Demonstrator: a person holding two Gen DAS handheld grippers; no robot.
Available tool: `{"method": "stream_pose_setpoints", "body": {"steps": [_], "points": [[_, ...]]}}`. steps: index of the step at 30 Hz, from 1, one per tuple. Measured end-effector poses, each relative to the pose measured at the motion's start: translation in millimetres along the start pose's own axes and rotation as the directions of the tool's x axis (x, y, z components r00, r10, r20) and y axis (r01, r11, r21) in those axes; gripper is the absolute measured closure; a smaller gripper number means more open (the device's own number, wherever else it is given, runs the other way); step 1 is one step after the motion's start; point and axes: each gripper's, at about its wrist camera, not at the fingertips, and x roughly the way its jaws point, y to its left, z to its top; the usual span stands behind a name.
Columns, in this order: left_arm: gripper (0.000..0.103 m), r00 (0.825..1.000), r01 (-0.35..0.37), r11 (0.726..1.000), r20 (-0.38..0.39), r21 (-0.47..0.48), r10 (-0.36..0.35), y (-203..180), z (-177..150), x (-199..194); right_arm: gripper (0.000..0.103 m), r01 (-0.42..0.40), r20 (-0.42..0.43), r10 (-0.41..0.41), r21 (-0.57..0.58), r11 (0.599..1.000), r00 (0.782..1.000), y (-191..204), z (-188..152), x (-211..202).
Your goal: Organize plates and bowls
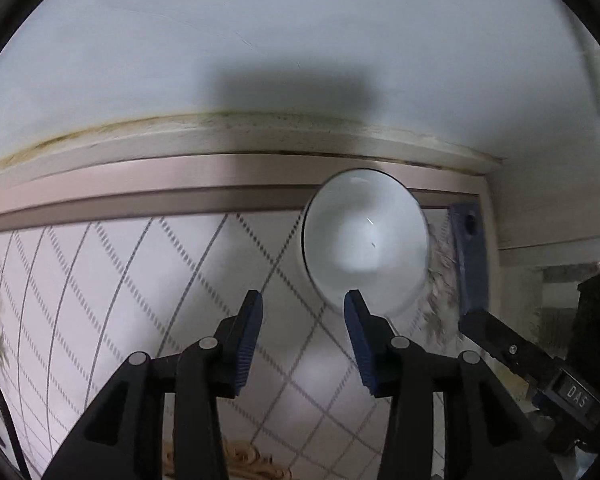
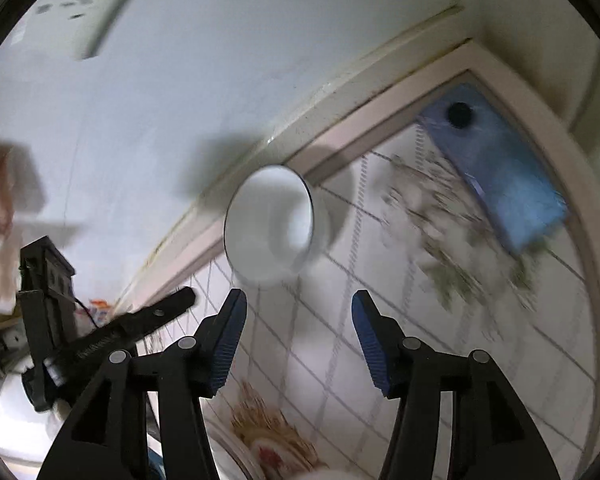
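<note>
A white bowl [image 1: 364, 240] stands on the checked tablecloth [image 1: 139, 280] near the table's far edge. My left gripper [image 1: 303, 308] is open and empty; its right finger overlaps the bowl's near rim in the view, contact unclear. In the right wrist view the same bowl [image 2: 269, 222] lies ahead and left of my right gripper [image 2: 299, 304], which is open, empty and apart from it. A plate rim with a floral pattern [image 2: 255, 446] shows at the bottom of the right wrist view.
A blue rectangular object with a black round spot [image 2: 500, 168] lies at the table's far right corner, also in the left wrist view [image 1: 470, 256]. A wall [image 1: 259, 40] rises right behind the table. The other gripper shows at each view's edge, right one [image 1: 540, 368], left one [image 2: 99, 336].
</note>
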Motion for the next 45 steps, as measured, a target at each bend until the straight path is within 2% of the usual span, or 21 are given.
{"method": "stream_pose_setpoints", "body": {"steps": [5,6,7,8,10,12,17,22,27,37,45], "points": [[0.064,0.997,-0.071,0.997,-0.036,0.043,0.073,-10,15,29,0.045,0.052,-0.052,-0.051,0.016,0.998,0.997,-1,35,51],[0.073,0.996,-0.087,0.995,-0.03,0.054,0.088,-13,17,32,0.047,0.06,-0.061,-0.059,0.02,0.998,0.996,-3,39,59],[0.087,0.995,-0.092,0.994,-0.026,0.066,0.094,-16,16,34,0.057,0.071,-0.065,-0.069,0.019,0.997,0.995,-4,43,65],[0.089,0.995,-0.095,0.993,-0.03,0.076,0.097,-18,17,36,0.075,0.075,-0.066,-0.074,0.018,0.997,0.995,-6,44,69],[0.091,0.991,-0.135,0.985,-0.013,0.108,0.137,-25,16,37,0.088,0.073,-0.076,-0.073,0.006,0.997,0.994,-7,49,79],[0.092,0.986,-0.166,0.976,0.01,0.138,0.167,-30,12,37,0.089,0.086,-0.06,-0.086,-0.015,0.996,0.994,-5,50,81],[0.093,0.983,-0.182,0.971,0.026,0.157,0.18,-35,3,30,0.09,0.135,-0.034,-0.137,-0.06,0.989,0.99,5,43,79],[0.093,0.986,-0.163,0.972,0.046,0.169,0.158,-37,-9,8,0.09,0.136,-0.032,-0.139,-0.069,0.988,0.99,9,33,67],[0.093,0.988,-0.146,0.968,0.083,0.202,0.132,-44,-35,-28,0.09,0.123,-0.015,-0.125,-0.086,0.989,0.992,16,16,39],[0.093,0.989,-0.111,0.958,0.129,0.265,0.079,-43,-121,-104,0.09,0.12,0.034,-0.117,-0.137,0.983,0.993,36,-60,-35],[0.093,0.989,-0.087,0.951,0.144,0.296,0.046,-51,-192,-128,0.09,0.127,0.049,-0.12,-0.155,0.98,0.992,39,-149,-86]]}}
